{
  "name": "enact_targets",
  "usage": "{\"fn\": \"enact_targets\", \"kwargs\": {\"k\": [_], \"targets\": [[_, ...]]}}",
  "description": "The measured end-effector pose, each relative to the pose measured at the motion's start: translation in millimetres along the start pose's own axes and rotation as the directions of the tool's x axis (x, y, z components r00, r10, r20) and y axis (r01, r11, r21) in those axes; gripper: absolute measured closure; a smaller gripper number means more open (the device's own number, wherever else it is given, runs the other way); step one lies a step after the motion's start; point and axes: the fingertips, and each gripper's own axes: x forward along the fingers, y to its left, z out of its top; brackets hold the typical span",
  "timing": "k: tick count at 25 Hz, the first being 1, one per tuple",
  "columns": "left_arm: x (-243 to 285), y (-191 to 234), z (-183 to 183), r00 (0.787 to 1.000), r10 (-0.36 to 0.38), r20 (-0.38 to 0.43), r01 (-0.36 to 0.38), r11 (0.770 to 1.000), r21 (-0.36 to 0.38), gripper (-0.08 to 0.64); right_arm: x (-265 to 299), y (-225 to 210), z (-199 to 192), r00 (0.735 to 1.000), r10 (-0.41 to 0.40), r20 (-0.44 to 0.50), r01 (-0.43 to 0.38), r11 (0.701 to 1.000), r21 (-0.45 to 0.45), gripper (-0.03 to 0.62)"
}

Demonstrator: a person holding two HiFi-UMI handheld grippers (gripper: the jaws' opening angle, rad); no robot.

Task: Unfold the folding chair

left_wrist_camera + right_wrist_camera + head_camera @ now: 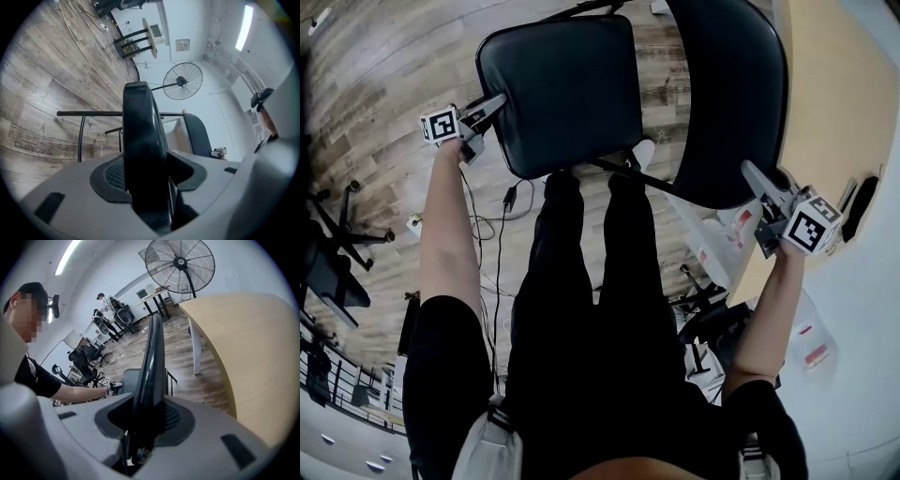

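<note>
Left gripper (492, 105) is clamped on the left edge of the folding chair's (609, 112) seat (562, 89). Right gripper (753, 176) is clamped on the backrest's (727, 94) right edge. The chair is over the wood floor (384, 66), beside the table's (834, 84) edge.

One folding chair (581, 56), made of one seat (553, 112) and one backrest (731, 94). Two grippers, the left gripper (492, 105) and the right gripper (757, 180), each bearing one marker cube (441, 125), so two cubes in all. One pedestal fan (180, 263). Two tables: one pale wooden table (253, 357) close by and one far table (154, 296). Two people: the gripper holder (581, 328) and one distant person (101, 298). Several office chairs (89, 357), too small to count exactly
</note>
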Motion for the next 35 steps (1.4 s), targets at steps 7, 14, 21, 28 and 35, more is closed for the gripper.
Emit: {"fn": "enact_targets", "kwargs": {"k": [7,14,21,28,35], "targets": [[-29.1,46.6,11.1,0.999,-0.039,0.016,0.039,0.998,-0.038,0.334,41.3,22.8,4.3,1.0,0.014,-0.018,-0.014,1.0,-0.01,0.48],[-33.6,64.3,7.3,0.998,-0.054,0.016,0.055,0.998,-0.032,0.334,49.2,24.7,-5.0,1.0,0.019,-0.023,-0.019,1.0,-0.005,0.48],[-34.6,76.7,2.8,0.998,-0.052,0.019,0.053,0.997,-0.059,0.328,50.3,22.8,-11.6,0.999,0.035,-0.032,-0.035,0.999,-0.003,0.48],[-35.5,87.1,1.3,0.999,-0.041,0.031,0.043,0.996,-0.076,0.324,55.3,40.3,-16.6,0.992,0.111,-0.052,-0.112,0.994,-0.011,0.486],[-38.5,96.7,1.0,0.999,-0.032,0.032,0.034,0.998,-0.049,0.31,58.5,41.5,-19.0,0.995,0.095,-0.019,-0.095,0.995,0.017,0.495]]}}
